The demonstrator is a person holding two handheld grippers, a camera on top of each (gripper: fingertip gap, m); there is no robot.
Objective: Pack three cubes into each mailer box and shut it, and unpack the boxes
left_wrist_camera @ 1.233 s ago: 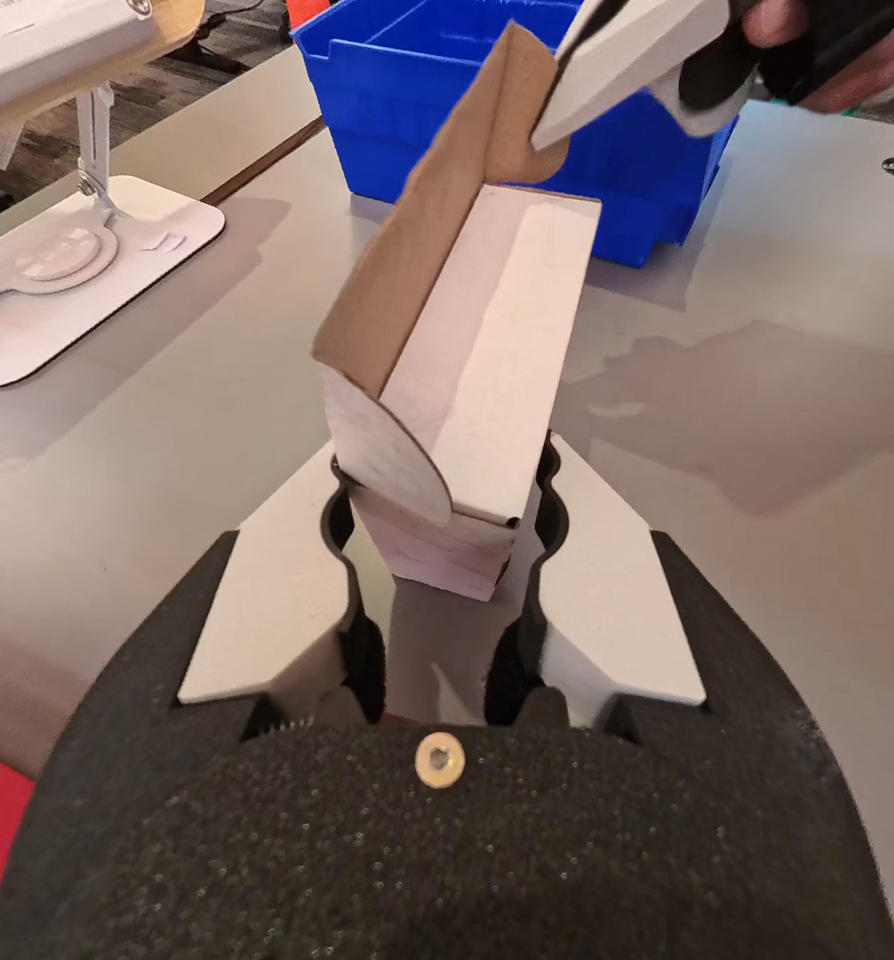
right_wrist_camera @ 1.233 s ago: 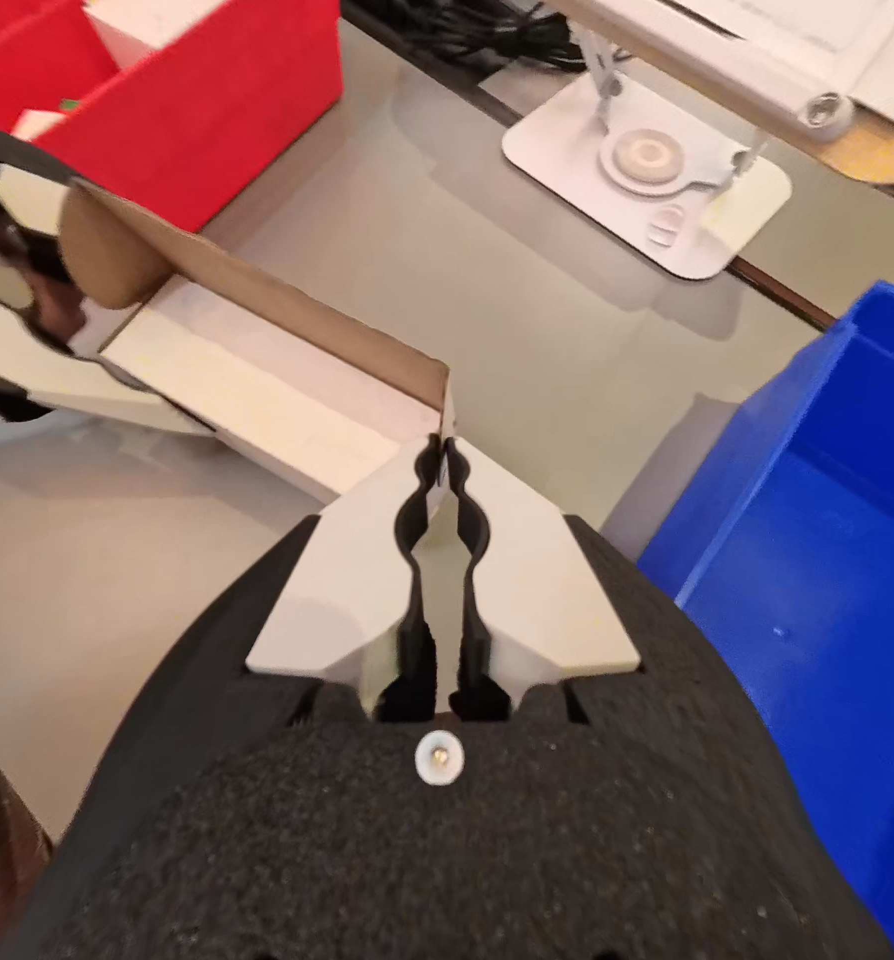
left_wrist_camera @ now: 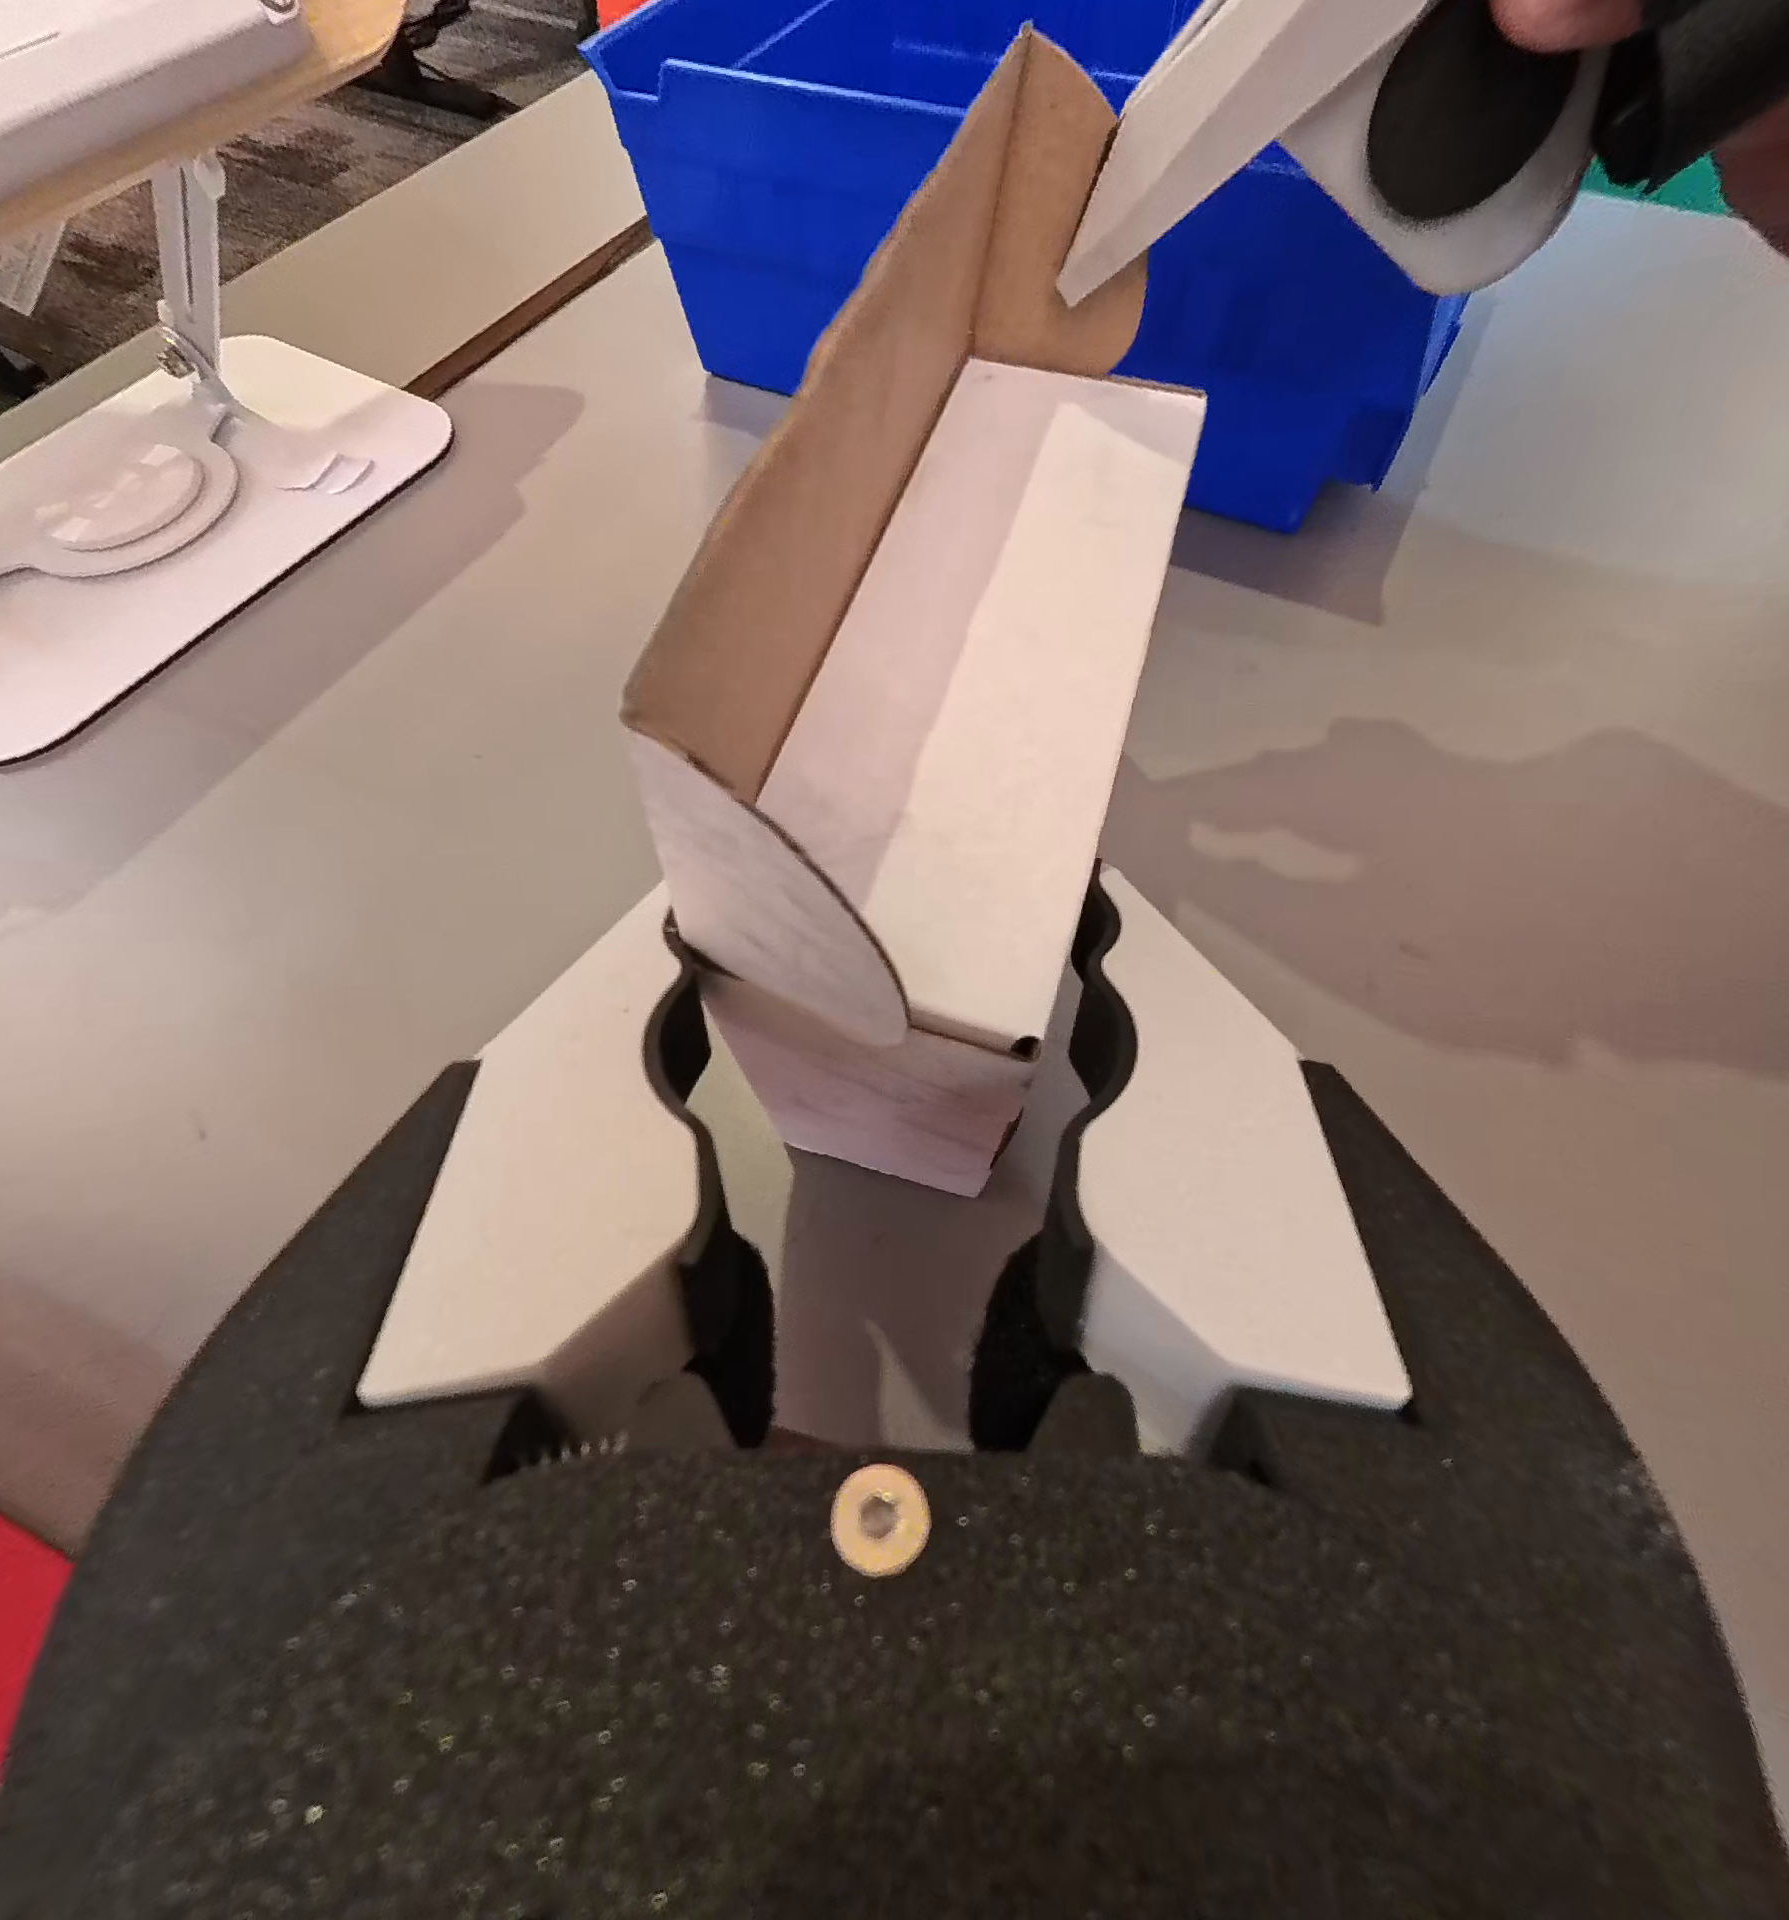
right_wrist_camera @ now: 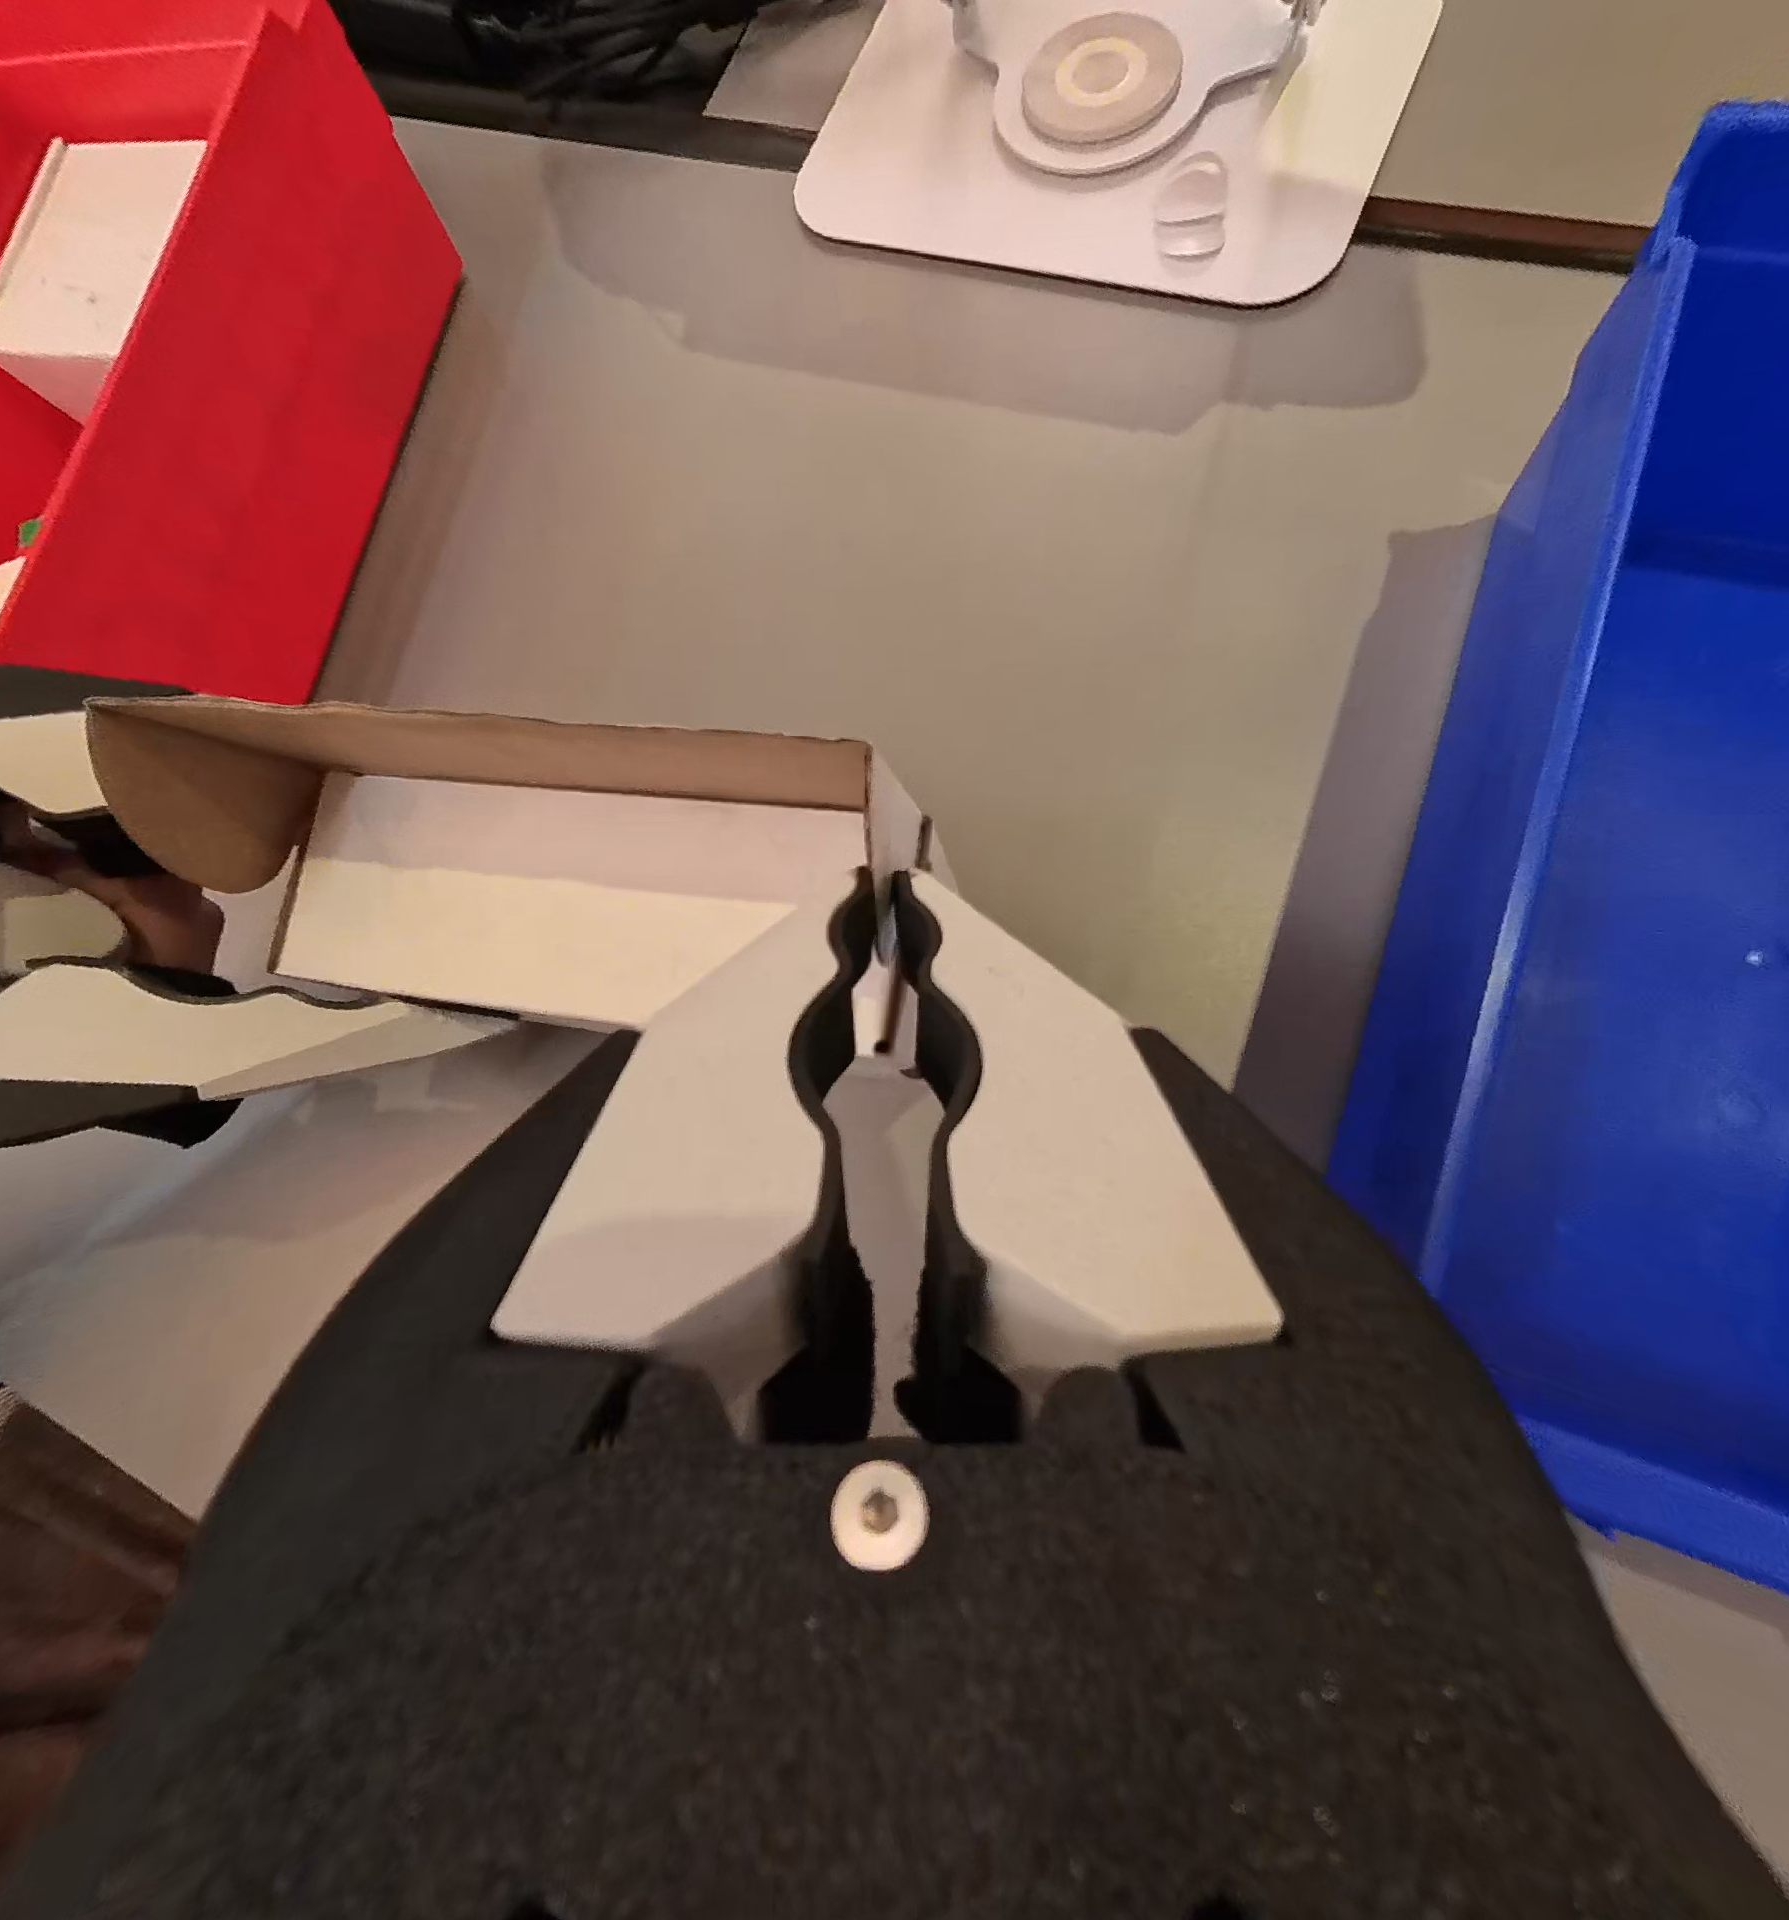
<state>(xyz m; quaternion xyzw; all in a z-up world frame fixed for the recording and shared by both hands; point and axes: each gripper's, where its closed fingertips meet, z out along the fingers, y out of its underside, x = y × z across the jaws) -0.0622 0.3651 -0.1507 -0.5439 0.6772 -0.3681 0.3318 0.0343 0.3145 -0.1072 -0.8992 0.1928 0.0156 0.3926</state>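
So the mailer box (left_wrist_camera: 983, 665) is a long narrow white one sitting on the grey desk (left_wrist_camera: 1492, 831), lid flap (left_wrist_camera: 869, 436) swung up on one long side so you see the brown inside of it. Can't see into the box from either view, so no idea if any cubes are in there. The left gripper (left_wrist_camera: 874, 997) has its fingers spread to either side of the near end of the box, right up against the walls and looking like they clamp it. The right gripper (right_wrist_camera: 888, 914) is at the far end, fingers pinched shut on the little end tab of the lid. Just behind the box there's a blue bin (left_wrist_camera: 973, 135), and in the right wrist view it's over on the right (right_wrist_camera: 1648, 831). A red bin (right_wrist_camera: 215, 416) with another white box (right_wrist_camera: 79, 270) in it sits off past the left gripper. Farther back on the desk is a white stand base (left_wrist_camera: 142, 540).
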